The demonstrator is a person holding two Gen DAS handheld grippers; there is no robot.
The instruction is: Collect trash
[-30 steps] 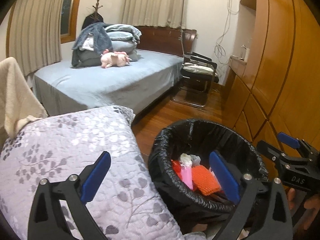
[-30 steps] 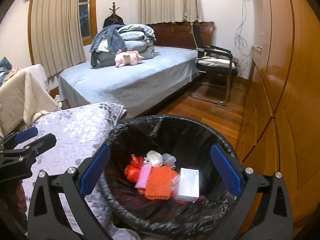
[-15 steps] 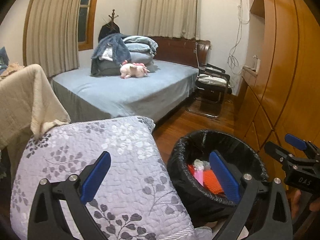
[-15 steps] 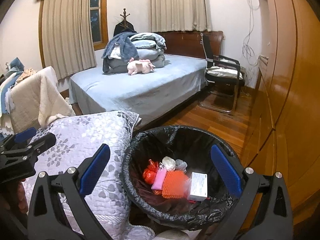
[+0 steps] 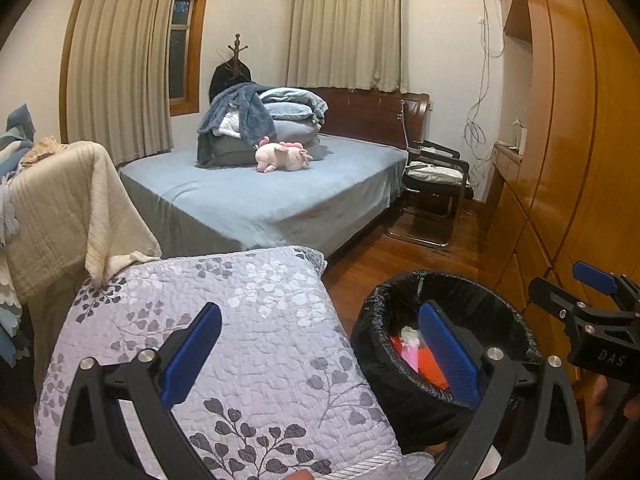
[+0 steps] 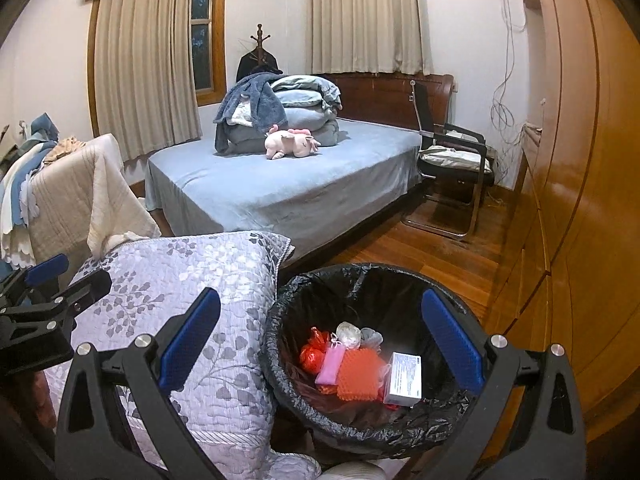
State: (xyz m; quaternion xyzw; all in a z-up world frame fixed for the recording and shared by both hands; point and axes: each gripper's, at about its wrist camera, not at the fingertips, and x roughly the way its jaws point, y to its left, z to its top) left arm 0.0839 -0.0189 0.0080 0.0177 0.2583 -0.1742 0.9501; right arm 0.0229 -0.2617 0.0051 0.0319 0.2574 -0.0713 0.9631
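A blue-sheeted bed (image 6: 288, 188) is filling the far half of the room, with folded bedding and a pink plush toy (image 6: 292, 143) lying on it. Along the right side a wooden wardrobe (image 6: 580, 184) is running the length of the wall, and a black chair (image 6: 452, 168) is standing between it and the bed. Nearer, a lilac quilt with a grey leaf print (image 6: 192, 320) is covering a piece of furniture just beside the bin.

The trash bin (image 6: 316, 416) is sitting on the wooden floor, round, lined with a crinkled black bag that is folding over its rim. Inside, trash is lying in a loose heap on the bottom: an orange textured pad (image 6: 358, 374), a white printed box (image 6: 404, 378) leaning at the right, a pink flat piece (image 6: 331, 366), a crumpled red wrapper (image 6: 312, 350) at the left and whitish-grey wads (image 6: 356, 334) at the back.

The right gripper (image 6: 320, 344) is hovering above the bin with its blue-padded jaws spread wide, pinching nothing. The left gripper (image 5: 320, 350) is hanging over the quilt's edge, its jaws likewise spread apart and empty, with the bin (image 5: 404, 380) showing behind its right finger.
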